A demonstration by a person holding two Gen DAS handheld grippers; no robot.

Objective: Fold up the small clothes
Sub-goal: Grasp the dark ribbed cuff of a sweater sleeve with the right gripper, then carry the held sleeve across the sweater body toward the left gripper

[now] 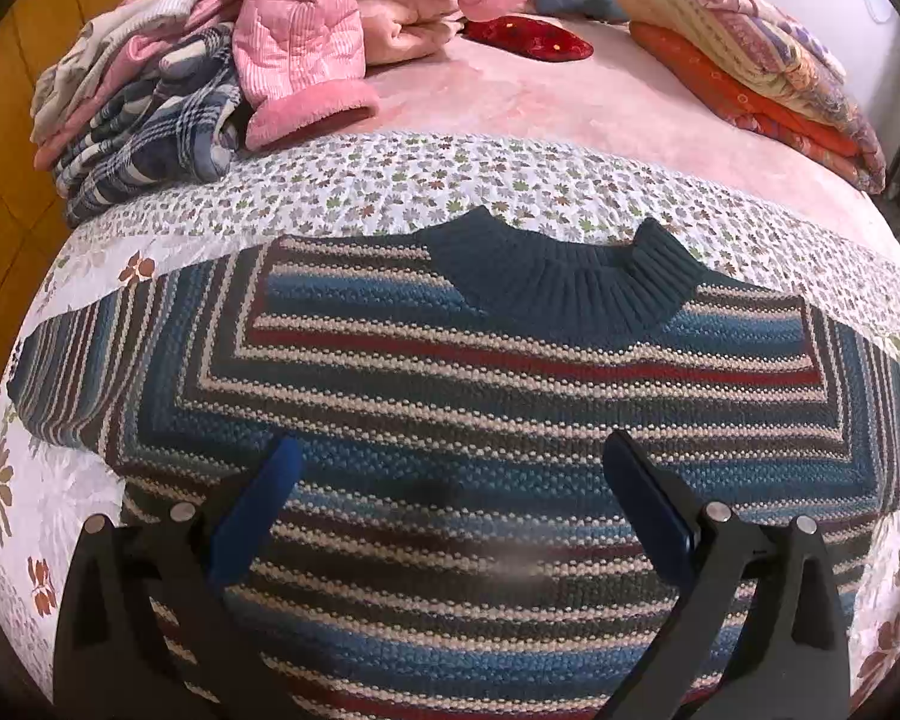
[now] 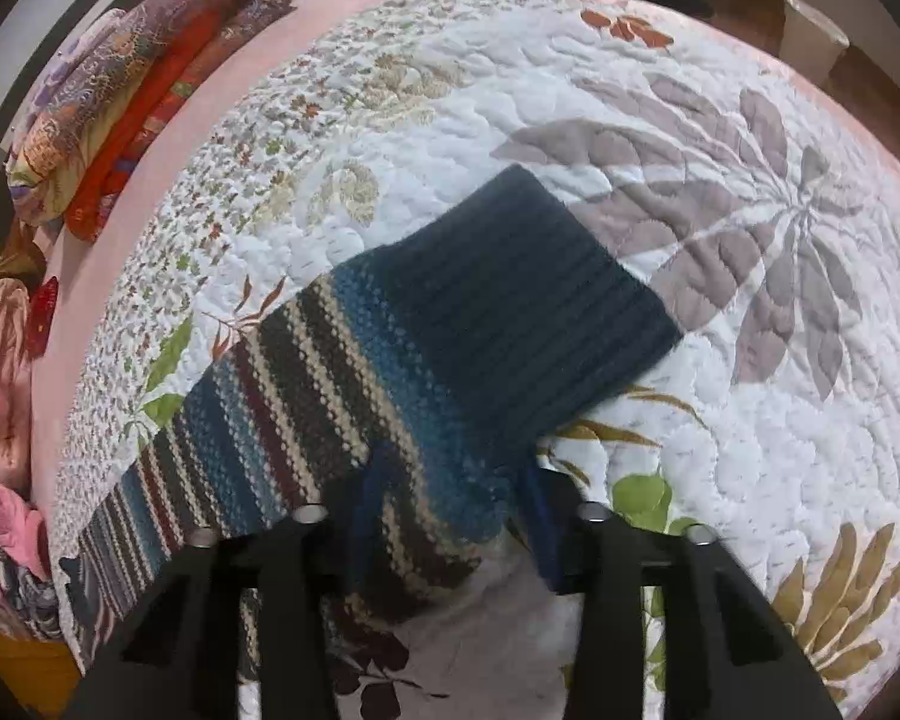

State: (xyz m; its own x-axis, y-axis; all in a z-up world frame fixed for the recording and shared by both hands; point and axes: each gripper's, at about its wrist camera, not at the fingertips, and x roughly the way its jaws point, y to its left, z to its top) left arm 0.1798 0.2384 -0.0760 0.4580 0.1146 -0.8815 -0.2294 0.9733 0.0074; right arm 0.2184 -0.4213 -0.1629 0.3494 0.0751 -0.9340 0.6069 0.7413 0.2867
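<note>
Spread across both views: floral quilt (image 2: 720,276) over pink sheet (image 1: 540,96). Upper right of left view: folded orange blankets (image 1: 762,96). Upper middle: red pouch (image 1: 528,39). Top right corner of right view: white bin (image 2: 813,36).

The left wrist view looks forward from close above the striped sweater (image 1: 450,396) toward its collar and the far clothes pile (image 1: 198,60), while the right wrist view looks from close along 1 sleeve (image 2: 390,372) across the quilt (image 2: 750,360), the 2 views sharing sweater, quilt and folded blankets (image 2: 120,96).
</note>
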